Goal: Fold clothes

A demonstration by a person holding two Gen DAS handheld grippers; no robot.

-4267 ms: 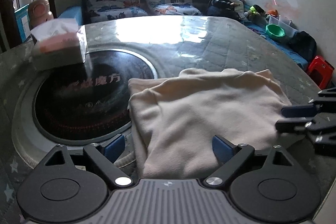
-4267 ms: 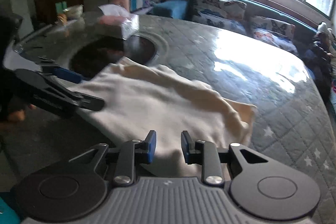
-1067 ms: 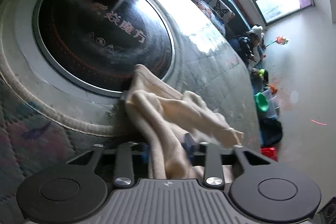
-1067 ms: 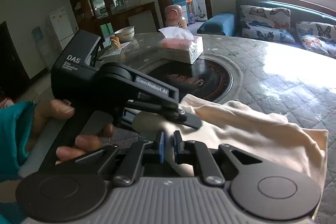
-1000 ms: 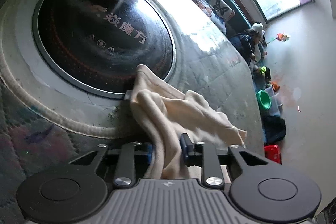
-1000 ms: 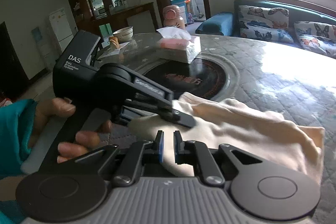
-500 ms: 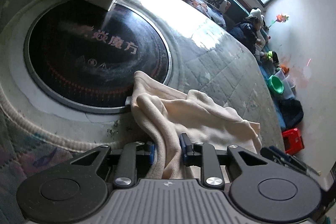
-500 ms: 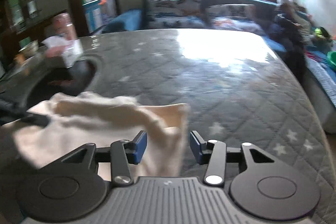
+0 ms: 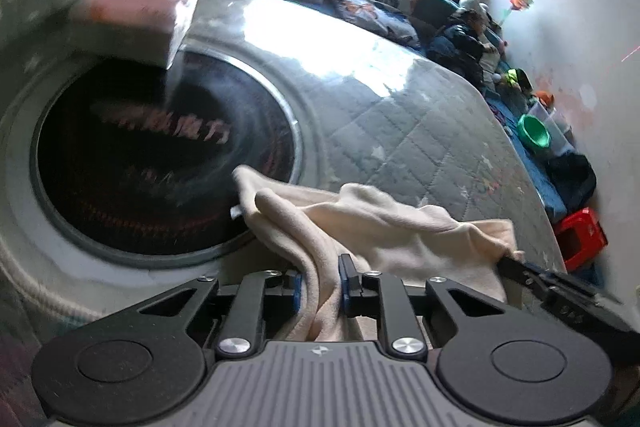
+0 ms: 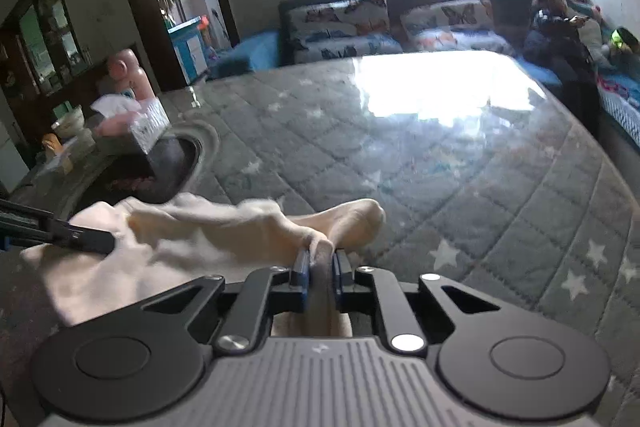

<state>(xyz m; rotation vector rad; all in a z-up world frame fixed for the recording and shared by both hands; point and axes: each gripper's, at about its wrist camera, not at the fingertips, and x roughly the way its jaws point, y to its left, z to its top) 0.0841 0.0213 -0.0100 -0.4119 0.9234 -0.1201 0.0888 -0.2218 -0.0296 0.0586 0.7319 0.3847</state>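
My left gripper was closing on a bunched fold of the cream fleece garment over the grey quilted star-print tabletop, my right gripper closing on its opposite edge, cloth stretched between both.

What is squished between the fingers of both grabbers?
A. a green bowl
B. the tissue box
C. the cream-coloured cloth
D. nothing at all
C: the cream-coloured cloth bunches between the blue pads of the left gripper, and another part of it sits pinched in the closing right gripper.
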